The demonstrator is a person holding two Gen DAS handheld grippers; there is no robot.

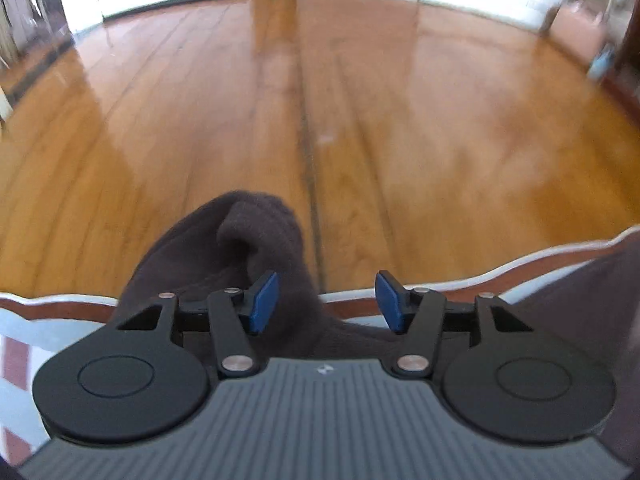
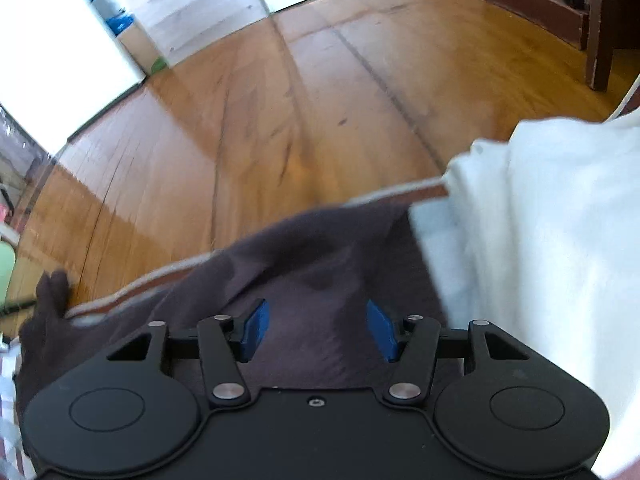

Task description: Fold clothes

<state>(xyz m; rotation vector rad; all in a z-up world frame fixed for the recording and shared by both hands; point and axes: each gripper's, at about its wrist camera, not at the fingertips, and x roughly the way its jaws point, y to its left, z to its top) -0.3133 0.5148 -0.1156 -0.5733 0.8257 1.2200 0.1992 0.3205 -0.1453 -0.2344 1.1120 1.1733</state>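
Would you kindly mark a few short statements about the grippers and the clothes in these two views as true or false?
1. The left gripper is open. True.
2. The right gripper is clamped on the white garment. False: it is open, over the dark garment.
3. The white garment lies to the right of the dark one. True.
4. The floor is carpeted. False: it is glossy wood.

Browns, white and blue over an amber floor

The garment (image 1: 256, 248) is dark brown; a white cloth (image 2: 552, 240) lies beside it. Each black claw, left claw (image 1: 326, 300) and right claw (image 2: 316, 330), carries 2 blue pads (image 1: 264, 300). The floor (image 1: 320, 100) is glossy amber wood; the desk (image 1: 460, 280) edge is reddish-brown, trimmed white.
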